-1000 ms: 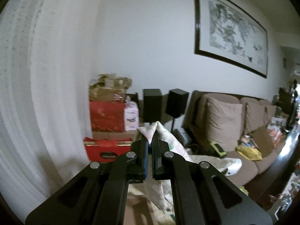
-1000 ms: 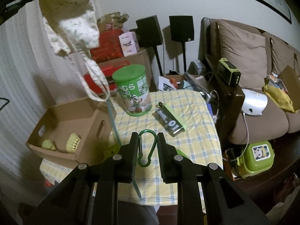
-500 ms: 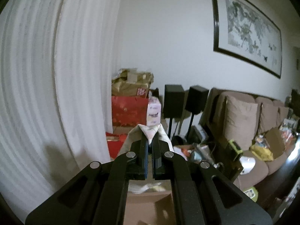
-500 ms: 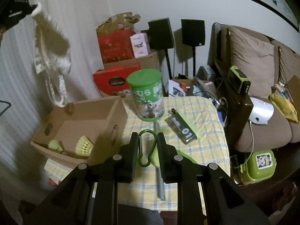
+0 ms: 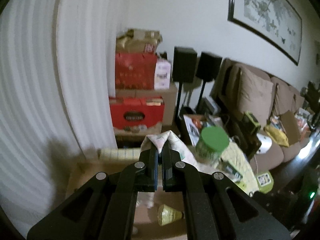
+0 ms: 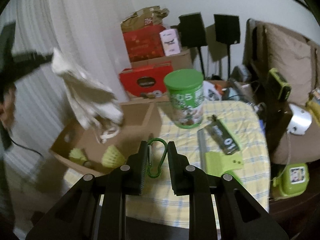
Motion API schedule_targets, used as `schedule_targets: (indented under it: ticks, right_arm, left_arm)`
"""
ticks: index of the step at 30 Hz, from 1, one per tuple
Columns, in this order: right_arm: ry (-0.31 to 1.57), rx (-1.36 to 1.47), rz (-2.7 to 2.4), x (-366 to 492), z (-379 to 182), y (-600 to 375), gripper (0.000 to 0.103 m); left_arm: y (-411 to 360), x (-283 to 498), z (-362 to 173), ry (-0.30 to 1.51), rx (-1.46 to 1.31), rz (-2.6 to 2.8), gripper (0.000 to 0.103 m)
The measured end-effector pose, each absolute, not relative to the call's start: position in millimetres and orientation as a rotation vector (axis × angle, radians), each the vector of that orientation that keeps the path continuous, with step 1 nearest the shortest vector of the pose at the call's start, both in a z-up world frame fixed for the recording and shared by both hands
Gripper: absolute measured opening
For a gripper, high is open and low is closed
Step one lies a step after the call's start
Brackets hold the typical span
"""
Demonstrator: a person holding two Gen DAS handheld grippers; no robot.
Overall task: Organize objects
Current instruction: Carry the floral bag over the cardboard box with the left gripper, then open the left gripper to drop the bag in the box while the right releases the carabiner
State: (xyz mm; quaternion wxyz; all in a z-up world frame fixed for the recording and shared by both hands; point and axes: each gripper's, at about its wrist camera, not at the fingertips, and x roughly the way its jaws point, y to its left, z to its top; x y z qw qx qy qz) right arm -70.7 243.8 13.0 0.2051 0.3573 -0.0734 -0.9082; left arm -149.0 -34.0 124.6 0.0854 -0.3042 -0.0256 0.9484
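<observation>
A pale printed cloth bag hangs over the open cardboard box, pinched at its top fold by the left gripper, whose jaws are pressed together on the fabric. The bag's cord loops dangle just above the box's inside, where yellow shuttlecocks lie near the front wall. At right, the right gripper clamps a green carabiner between its narrow-set jaws, above the near edge of the yellow checked tablecloth. A green-lidded canister, a dark tag marked "01" and a lime-green clip rest on the cloth to the right of the box. Done well, the step likely means bringing the bag low inside the box walls before letting go, so the limp fabric and cords fold in rather than drape over the rim, and clear of the shuttlecocks' feathers. The carabiner is best kept to the side, away from the swinging cords.
</observation>
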Motion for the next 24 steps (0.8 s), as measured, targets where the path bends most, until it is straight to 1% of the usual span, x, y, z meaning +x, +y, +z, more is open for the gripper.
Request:
schedule_targets:
  ticks: [8,13,24]
  right_arm:
    - [-0.34,1.001,-2.389,-76.7,12.9,239.2,0.019]
    - [-0.307,1.017,-2.385,-83.1,12.8,226.2,0.019]
    - [-0.259,1.041,-2.361,-102.1,3.3,191.8,0.019]
  left_arm:
    - [-39.2,-149.7,72.3,-0.078,-1.048,2.791,0.002]
    - [-42.4,-153.1,37.6,-0.057,-1.141,2.78,0.002]
    - [-55.6,-165.4,-20.9,-0.012,-1.323,2.737,0.002]
